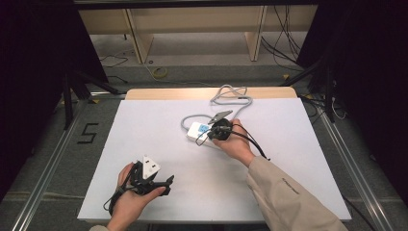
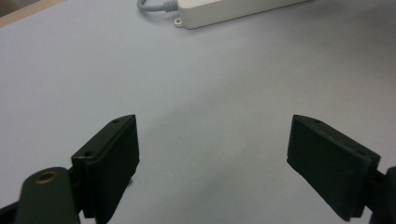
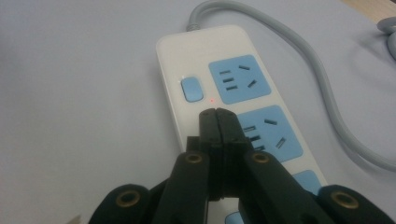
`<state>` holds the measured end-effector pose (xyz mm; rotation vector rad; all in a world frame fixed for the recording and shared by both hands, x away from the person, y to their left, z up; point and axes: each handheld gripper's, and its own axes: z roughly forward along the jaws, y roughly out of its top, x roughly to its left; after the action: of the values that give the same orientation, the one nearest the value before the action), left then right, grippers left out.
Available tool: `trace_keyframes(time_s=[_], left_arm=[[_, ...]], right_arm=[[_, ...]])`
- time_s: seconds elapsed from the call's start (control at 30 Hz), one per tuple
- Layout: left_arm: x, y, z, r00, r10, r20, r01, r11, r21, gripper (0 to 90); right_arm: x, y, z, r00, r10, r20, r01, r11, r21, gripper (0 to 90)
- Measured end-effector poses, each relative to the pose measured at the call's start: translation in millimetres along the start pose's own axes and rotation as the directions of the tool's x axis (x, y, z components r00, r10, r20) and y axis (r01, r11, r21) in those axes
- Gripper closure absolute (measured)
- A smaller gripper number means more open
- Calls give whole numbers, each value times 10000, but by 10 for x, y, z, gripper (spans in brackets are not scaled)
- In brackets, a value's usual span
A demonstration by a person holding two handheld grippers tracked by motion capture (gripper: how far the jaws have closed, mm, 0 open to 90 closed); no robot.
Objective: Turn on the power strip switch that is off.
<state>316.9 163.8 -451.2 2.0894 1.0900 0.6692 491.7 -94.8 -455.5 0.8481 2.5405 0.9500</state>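
Hovering my right gripper (image 3: 217, 114), fingers pressed together on nothing, over the white power strip (image 3: 224, 79) lying mid-tabletop (image 1: 144, 144). The right gripper view shows its blue sockets, blue switch (image 3: 192, 88) and a tiny red light, which the high view blurs. My left gripper (image 2: 212, 154) has its fingers spread wide and empty, well apart near the tabletop's front edge.

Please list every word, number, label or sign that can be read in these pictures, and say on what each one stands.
"5": black mark on the grey floor, left of the table.
Sleeve: a small line of print, too small to read.
Power strip: no readable words; a blue switch and a small red light beside it.
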Motion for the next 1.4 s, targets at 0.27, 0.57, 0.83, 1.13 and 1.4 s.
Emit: trace_keyframes(time_s=[0.27,0.57,0.83,1.13,1.4], left_arm=[[-2,0,-1,10000,-19,-2,19,10000,-5,164],[-2,2,0,10000,9,19,-9,10000,13,163],[-4,3,1,10000,11,24,-11,10000,15,164],[-5,2,2,10000,7,27,-7,10000,18,164],[-6,3,1,10000,13,30,-13,10000,15,164]], right_arm=[[-5,6,8,9999,88,-54,-88,9999,109,900],[-6,26,15,9997,224,-62,-222,9994,274,900],[-10,39,18,10000,58,-78,-55,9992,386,900],[-3,59,23,10000,90,-31,-89,9985,547,900],[3,77,30,9998,179,23,-181,9978,633,900]])
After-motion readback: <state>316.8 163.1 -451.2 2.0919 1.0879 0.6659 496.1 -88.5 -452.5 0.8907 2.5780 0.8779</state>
